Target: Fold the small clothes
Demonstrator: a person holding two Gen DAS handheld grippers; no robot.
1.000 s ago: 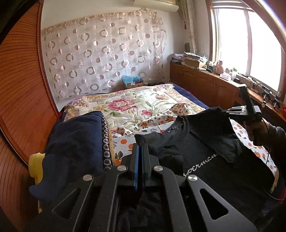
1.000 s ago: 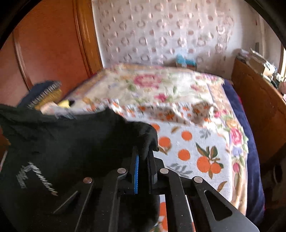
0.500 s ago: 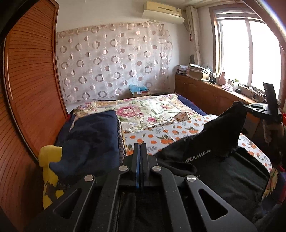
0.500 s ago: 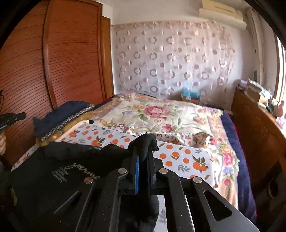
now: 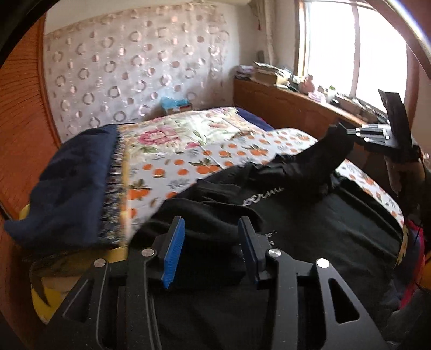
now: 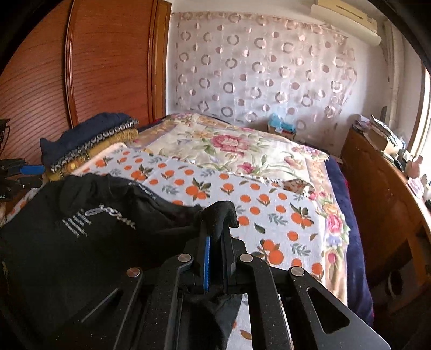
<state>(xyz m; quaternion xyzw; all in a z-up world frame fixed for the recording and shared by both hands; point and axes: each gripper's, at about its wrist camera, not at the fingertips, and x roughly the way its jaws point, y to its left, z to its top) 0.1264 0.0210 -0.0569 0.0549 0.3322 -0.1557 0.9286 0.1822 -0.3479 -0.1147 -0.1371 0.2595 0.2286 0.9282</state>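
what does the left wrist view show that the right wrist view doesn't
Only the left wrist view: the window, the left gripper head-on, its jaws opening over the black shirt without pressing it, and the right gripper side-on, lifting a corner of the shirt.

Only the right wrist view: the right gripper's shut jaws pinching black fabric, seen close, and the air conditioner.

Both: the black shirt, the orange-print sheet, the floral quilt, the navy folded pile, the circle-pattern curtain.
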